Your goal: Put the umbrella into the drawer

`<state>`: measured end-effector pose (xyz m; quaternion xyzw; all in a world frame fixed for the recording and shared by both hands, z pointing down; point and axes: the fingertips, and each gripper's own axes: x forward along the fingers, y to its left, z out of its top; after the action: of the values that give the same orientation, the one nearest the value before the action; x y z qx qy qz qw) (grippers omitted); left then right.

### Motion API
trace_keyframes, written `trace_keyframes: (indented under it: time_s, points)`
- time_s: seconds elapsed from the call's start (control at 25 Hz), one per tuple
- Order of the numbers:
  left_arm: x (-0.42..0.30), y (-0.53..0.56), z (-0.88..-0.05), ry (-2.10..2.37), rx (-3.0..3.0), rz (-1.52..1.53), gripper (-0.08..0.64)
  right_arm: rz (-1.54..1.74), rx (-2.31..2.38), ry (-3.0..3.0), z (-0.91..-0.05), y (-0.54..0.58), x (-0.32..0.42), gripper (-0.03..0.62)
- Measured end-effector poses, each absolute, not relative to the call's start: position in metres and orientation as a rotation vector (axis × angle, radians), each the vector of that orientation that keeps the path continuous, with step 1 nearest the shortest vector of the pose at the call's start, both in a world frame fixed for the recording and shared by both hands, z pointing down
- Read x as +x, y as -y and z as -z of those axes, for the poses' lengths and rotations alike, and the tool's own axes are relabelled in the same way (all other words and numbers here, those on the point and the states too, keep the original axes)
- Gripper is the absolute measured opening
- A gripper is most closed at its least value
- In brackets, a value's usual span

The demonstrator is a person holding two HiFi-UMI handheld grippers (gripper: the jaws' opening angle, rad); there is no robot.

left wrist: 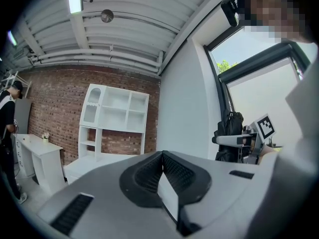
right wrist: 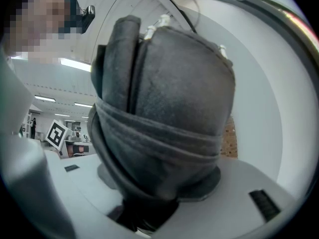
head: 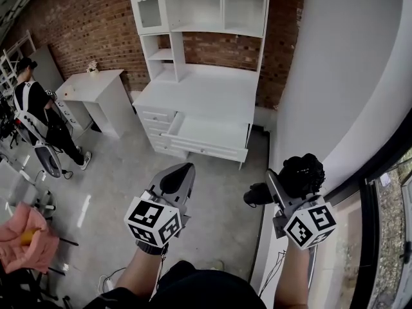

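A black folded umbrella is clamped in my right gripper, at the right of the head view. In the right gripper view the umbrella fills the middle, strapped tight, standing between the jaws of my right gripper. My left gripper is shut and holds nothing; its ribbed pads meet at the tip. The open drawer juts out of the white cabinet ahead, well beyond both grippers. From the left gripper view the umbrella shows at the right.
A white hutch stands on the cabinet against the brick wall. A small white desk and a person are at the left. A white wall and a window run along the right. Pink cloth lies lower left.
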<state>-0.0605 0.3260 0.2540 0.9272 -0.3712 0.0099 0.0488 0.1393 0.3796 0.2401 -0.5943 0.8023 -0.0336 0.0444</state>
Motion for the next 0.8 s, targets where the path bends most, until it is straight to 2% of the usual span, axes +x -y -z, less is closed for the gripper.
trace_keyframes:
  time_s: [0.8]
  points:
    - [-0.041, -0.255, -0.261, 1.149, 2.815, -0.009, 0.006, 0.147, -1.827, -2.458, -0.254, -0.314, 0.16, 0.218]
